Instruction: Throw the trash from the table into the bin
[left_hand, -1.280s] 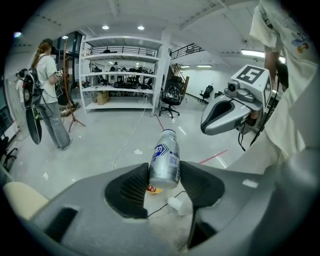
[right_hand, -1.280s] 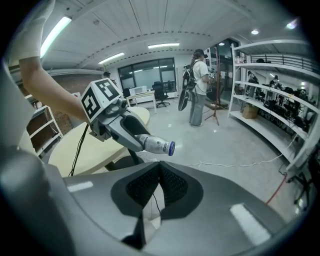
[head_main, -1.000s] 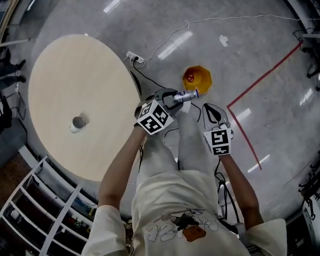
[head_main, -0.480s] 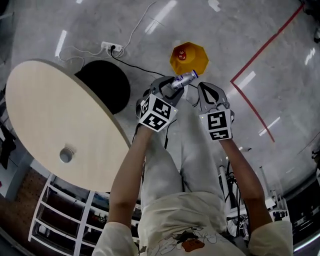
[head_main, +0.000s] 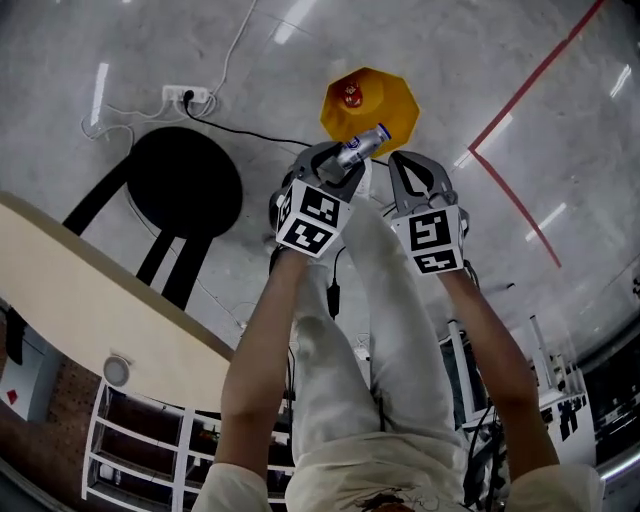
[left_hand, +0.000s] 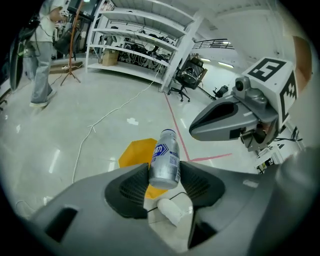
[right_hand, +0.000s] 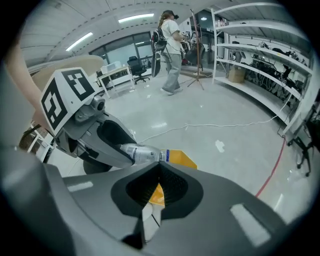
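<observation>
Silver bottle (left_hand: 165, 159) clamped in left gripper (left_hand: 165, 182) near yellow bin (head_main: 372, 98); right gripper (right_hand: 160, 184) closed, empty.

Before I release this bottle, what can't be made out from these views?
Small silver bottle: label print too blurred to read, left gripper view.
Yellow octagonal bin: near rim hidden by the bottle, head view; red item inside too small to name.
Round beige table: mostly cut off by left edge, head view.

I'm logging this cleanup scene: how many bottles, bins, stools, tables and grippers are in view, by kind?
Bottle: 1
Yellow bin: 1
Black stool: 1
Table: 1
Grippers: 2, left gripper and right gripper
Total: 6
</observation>
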